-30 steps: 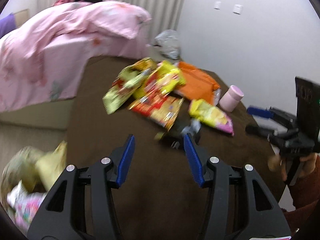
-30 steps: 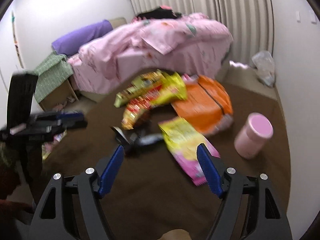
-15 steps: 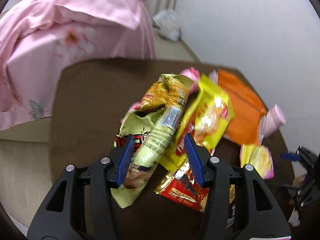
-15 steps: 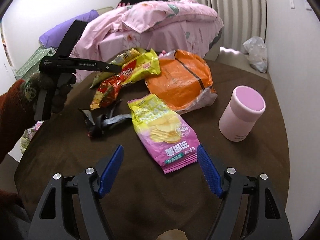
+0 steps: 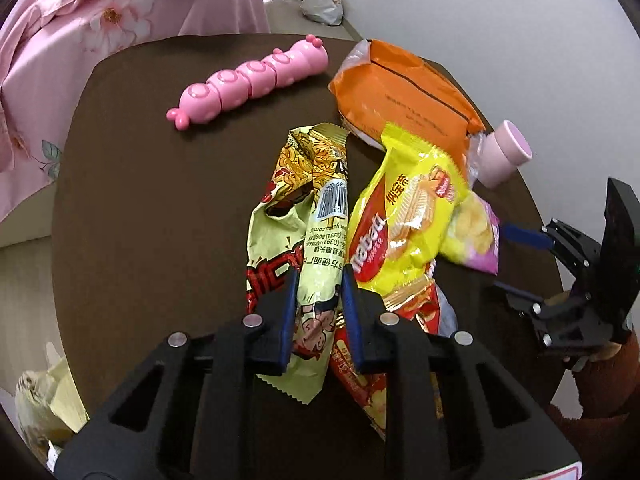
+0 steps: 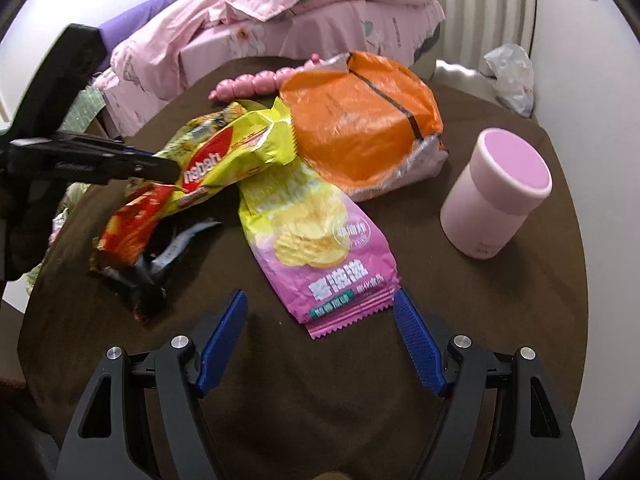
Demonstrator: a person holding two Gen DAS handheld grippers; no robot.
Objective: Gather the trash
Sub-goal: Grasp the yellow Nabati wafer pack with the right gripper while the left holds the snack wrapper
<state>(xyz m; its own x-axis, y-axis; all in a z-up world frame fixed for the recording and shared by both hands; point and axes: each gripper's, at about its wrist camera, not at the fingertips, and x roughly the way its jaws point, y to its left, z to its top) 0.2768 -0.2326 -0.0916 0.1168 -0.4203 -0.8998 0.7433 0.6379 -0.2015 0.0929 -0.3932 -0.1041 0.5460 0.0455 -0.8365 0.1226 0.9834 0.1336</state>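
- The left tongs (image 5: 318, 312) are closed around the near end of a pale-green noodle wrapper (image 5: 320, 240), which lies lengthwise away from the camera on the brown surface (image 5: 160, 200).
- The right tongs (image 6: 320, 340) are spread wide and hold nothing; they hover just near of the pink-and-yellow chip bag (image 6: 316, 240), whose zigzag bottom edge sits between the two blue pads.
- Judged from the pile, the collecting is at an early stage: nearly all the trash is on the surface.
- Still to gather: the yellow wafer bag (image 5: 404, 216) overlapping the noodle wrapper on its right, a red wrapper (image 6: 132, 216) partly under it, a crumpled dark wrapper (image 6: 160, 264) at the near left, and the big orange bag (image 6: 360, 128) at the far side.
- A pink caterpillar toy (image 5: 252, 80) on the far left and a pink cup (image 6: 496, 196) on the right look like things to keep rather than trash.
- Off the surface's near-left edge, some pale crumpled wrappers (image 5: 44, 404) show; possibly a bin or bag, but that cannot be told.
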